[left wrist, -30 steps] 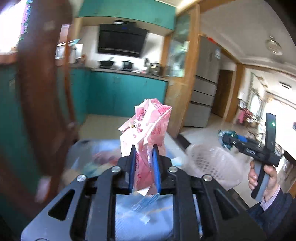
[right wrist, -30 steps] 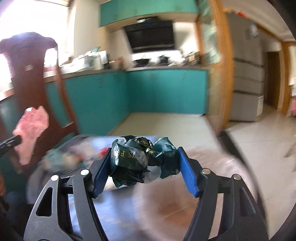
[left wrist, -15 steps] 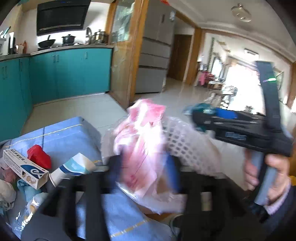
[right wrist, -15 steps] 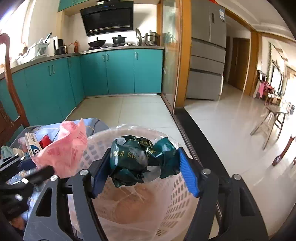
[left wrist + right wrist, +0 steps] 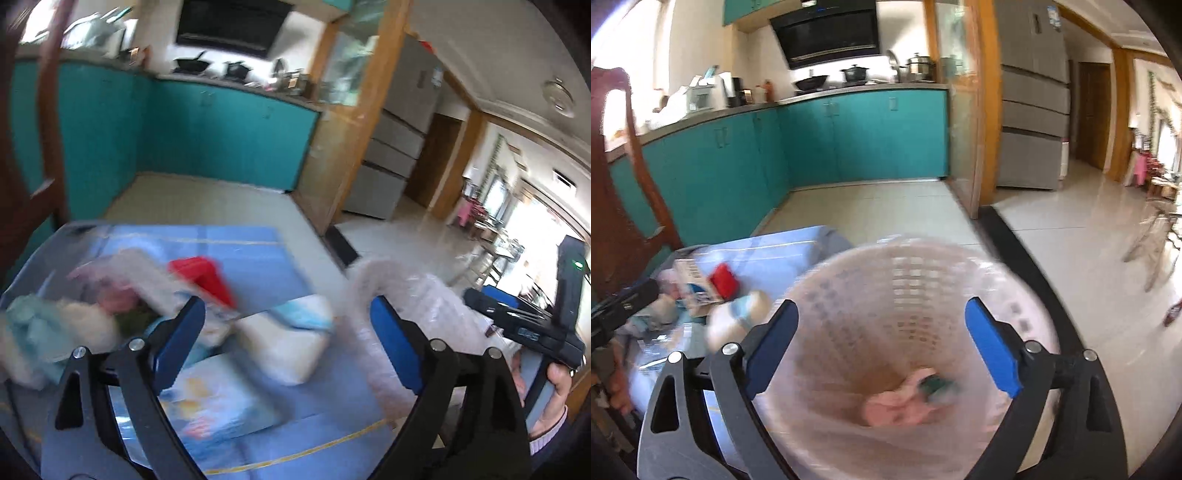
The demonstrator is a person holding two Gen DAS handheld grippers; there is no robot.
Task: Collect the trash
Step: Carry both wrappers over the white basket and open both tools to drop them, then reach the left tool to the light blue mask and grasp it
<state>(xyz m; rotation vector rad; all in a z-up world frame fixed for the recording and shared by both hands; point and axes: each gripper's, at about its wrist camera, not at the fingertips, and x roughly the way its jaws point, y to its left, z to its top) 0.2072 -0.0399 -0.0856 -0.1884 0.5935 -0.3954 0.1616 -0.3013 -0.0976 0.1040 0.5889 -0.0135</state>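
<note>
left gripper (image 5: 286,328) jaws opening wide, empty, aimed at litter pile (image 5: 122,314) on blue table (image 5: 255,254), 10 o'clock of basket. right gripper (image 5: 881,341) opening, empty, over basket (image 5: 916,280); pink wrapper (image 5: 897,402) and green wrapper (image 5: 936,386) at bottom. risk: fast left sweep scatters light litter, or clips basket rim and tips it.

Teal cabinets (image 5: 857,136) run along the kitchen wall under a grey countertop (image 5: 849,90) carrying a wok (image 5: 811,82) and two pots. A black range hood (image 5: 827,31) hangs above. A tall grey fridge (image 5: 1032,99) stands past the wooden door frame (image 5: 986,110). A dark wooden chair (image 5: 613,206) stands at left.
</note>
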